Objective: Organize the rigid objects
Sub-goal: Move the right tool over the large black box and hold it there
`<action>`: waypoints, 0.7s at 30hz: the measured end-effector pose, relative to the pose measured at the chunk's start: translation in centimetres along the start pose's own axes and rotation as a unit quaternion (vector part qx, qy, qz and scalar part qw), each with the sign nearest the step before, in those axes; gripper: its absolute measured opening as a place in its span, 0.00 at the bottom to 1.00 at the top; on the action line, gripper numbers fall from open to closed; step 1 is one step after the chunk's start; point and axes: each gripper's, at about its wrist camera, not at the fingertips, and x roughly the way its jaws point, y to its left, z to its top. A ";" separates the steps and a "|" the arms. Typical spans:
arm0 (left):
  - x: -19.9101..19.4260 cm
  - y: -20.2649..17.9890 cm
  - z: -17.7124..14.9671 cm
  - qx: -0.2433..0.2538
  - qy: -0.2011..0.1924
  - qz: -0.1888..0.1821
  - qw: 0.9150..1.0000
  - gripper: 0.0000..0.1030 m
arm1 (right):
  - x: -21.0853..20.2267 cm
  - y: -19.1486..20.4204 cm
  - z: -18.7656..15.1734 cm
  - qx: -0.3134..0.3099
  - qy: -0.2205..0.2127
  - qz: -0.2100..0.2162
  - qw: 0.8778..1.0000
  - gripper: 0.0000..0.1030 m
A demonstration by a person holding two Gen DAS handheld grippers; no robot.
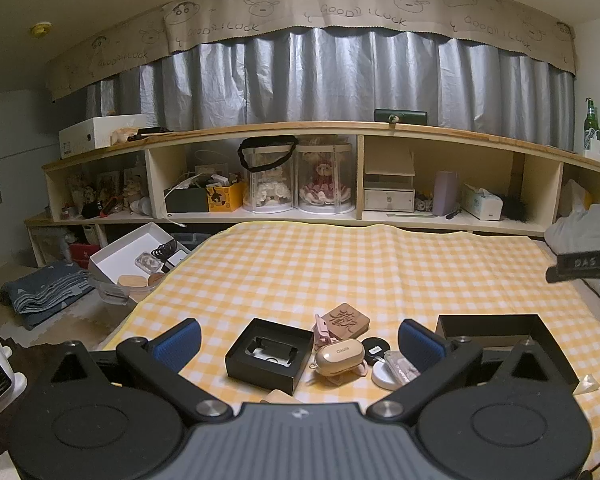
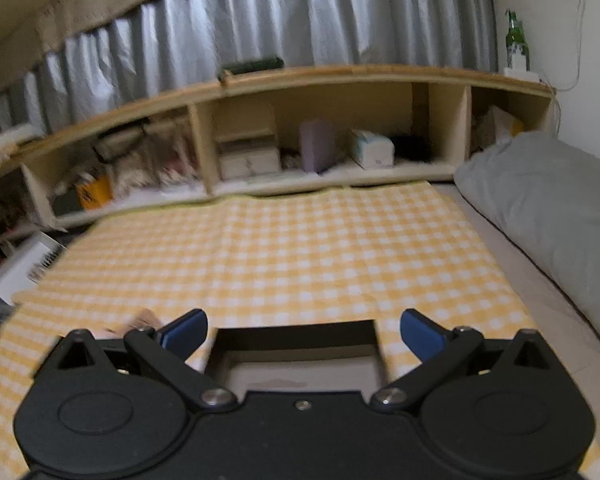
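On the yellow checked cloth (image 1: 340, 264) in the left wrist view lies a small black box (image 1: 269, 355) with a moulded insert. Right of it sit a carved wooden tile (image 1: 348, 320), a beige earbud case (image 1: 338, 356), a black disc (image 1: 376, 347) and a white round dish (image 1: 388, 376). A larger open black box (image 1: 500, 330) stands at the right. My left gripper (image 1: 300, 338) hangs open above this group, holding nothing. In the blurred right wrist view my right gripper (image 2: 302, 330) is open just above the same large black box (image 2: 298, 354).
A long wooden shelf unit (image 1: 340, 128) full of boxes and dolls runs behind the cloth. A white box (image 1: 136, 252) of small items sits off the cloth's left edge. A grey pillow (image 2: 548, 216) lies on the right. A dark bar (image 1: 584, 268) juts in from the right.
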 end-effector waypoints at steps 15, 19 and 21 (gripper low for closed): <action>1.7 -0.6 1.0 0.001 0.008 -0.024 1.000 1.00 | 11.1 -4.1 -4.2 0.002 0.280 -0.032 0.960 0.29; 2.7 -0.6 2.6 0.012 -0.005 -0.026 1.000 1.00 | 11.9 -4.2 -4.7 -0.004 0.309 -0.037 0.950 0.07; 3.5 -0.6 3.5 0.017 -0.009 -0.028 0.999 1.00 | 12.0 -4.1 -4.9 -0.012 0.311 -0.038 0.950 0.03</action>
